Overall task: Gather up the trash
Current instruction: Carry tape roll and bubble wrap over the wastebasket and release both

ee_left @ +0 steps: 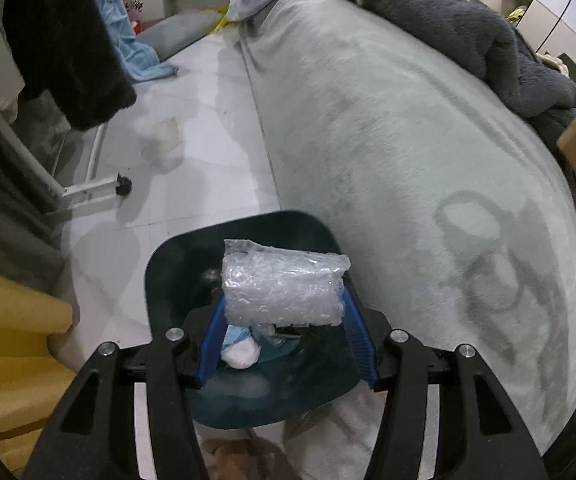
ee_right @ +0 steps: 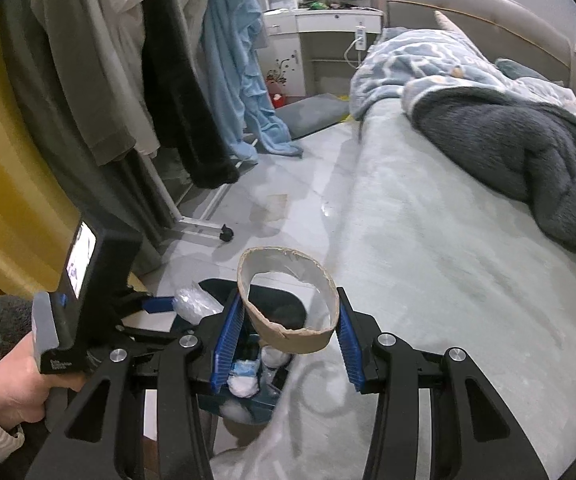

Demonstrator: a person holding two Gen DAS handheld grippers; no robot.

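My left gripper (ee_left: pixel 283 312) is shut on a roll of clear bubble wrap (ee_left: pixel 281 286) and holds it over the dark blue trash bin (ee_left: pixel 167 280) beside the bed. White and blue crumpled tissues (ee_left: pixel 239 350) lie inside the bin. My right gripper (ee_right: pixel 290 328) is shut on a brown cardboard tape ring (ee_right: pixel 288 300) and holds it over the same bin (ee_right: pixel 263 400). The left gripper with its bubble wrap (ee_right: pixel 195 306) shows at the left of the right wrist view.
A bed with a pale green cover (ee_left: pixel 388 140) fills the right side, with a dark grey blanket (ee_right: pixel 508 152) on it. A clothes rack with a wheeled foot (ee_right: pixel 223 236) stands on the left. A stained patch (ee_right: pixel 271 204) marks the tiled floor. A yellow curtain (ee_right: pixel 7 200) hangs at left.
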